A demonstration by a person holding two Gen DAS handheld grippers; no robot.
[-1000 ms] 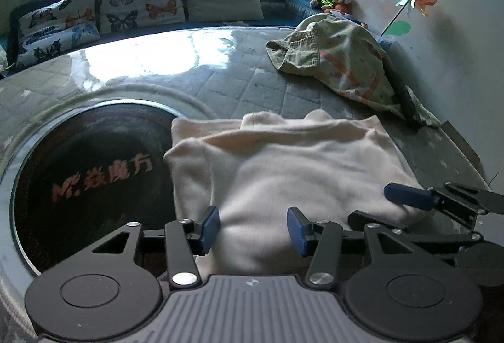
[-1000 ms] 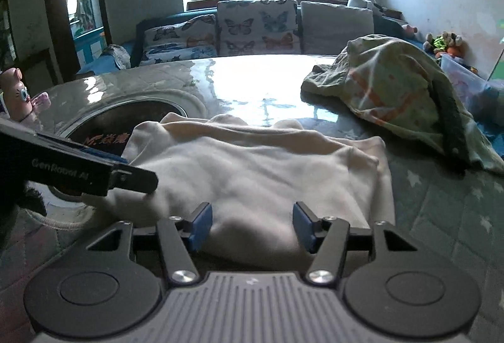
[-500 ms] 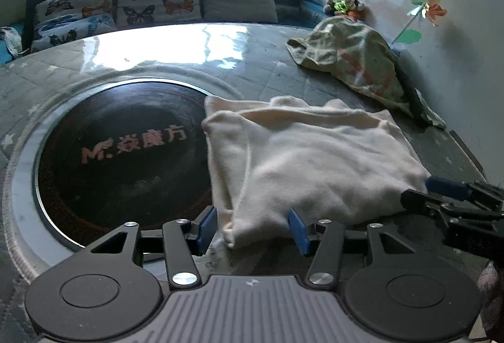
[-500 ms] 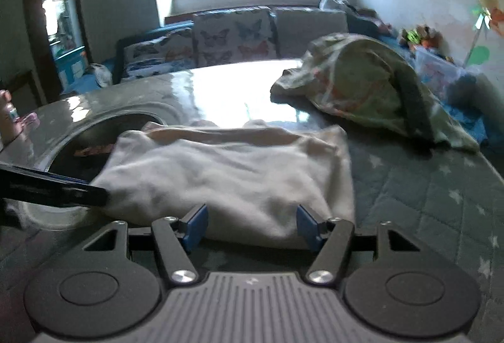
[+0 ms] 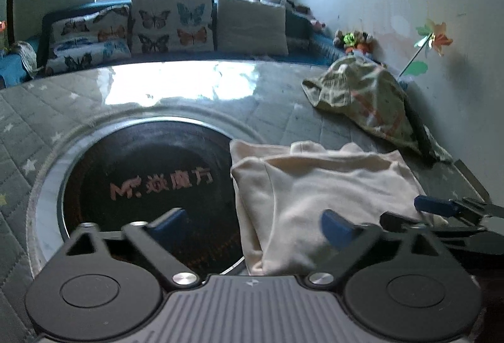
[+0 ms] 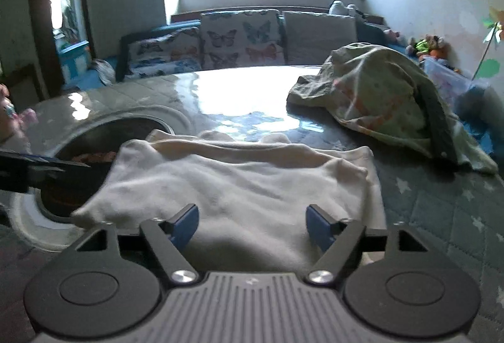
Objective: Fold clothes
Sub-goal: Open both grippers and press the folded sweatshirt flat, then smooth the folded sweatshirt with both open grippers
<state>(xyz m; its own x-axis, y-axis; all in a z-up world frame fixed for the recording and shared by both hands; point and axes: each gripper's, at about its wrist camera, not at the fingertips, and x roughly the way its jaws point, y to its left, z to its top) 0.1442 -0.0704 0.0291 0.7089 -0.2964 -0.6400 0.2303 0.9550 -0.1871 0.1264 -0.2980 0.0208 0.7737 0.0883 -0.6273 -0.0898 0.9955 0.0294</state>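
Since half a second earlier, the left gripper (image 5: 255, 226) had spread wider, its blue pads released and holding nothing, straddling the near-left corner of the folded cream garment (image 5: 321, 198). That garment lay flat on the quilted worktop (image 6: 441, 210), overlapping the right edge of the dark round inset (image 5: 141, 179). Over its near edge the right gripper (image 6: 252, 223) hovered, released too. A crumpled green garment (image 6: 378, 97) sat far right.

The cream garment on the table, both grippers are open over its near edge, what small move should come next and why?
Probably close the left gripper and right gripper on the cream garment's near edge: both are open and empty, and it looks only partly folded.
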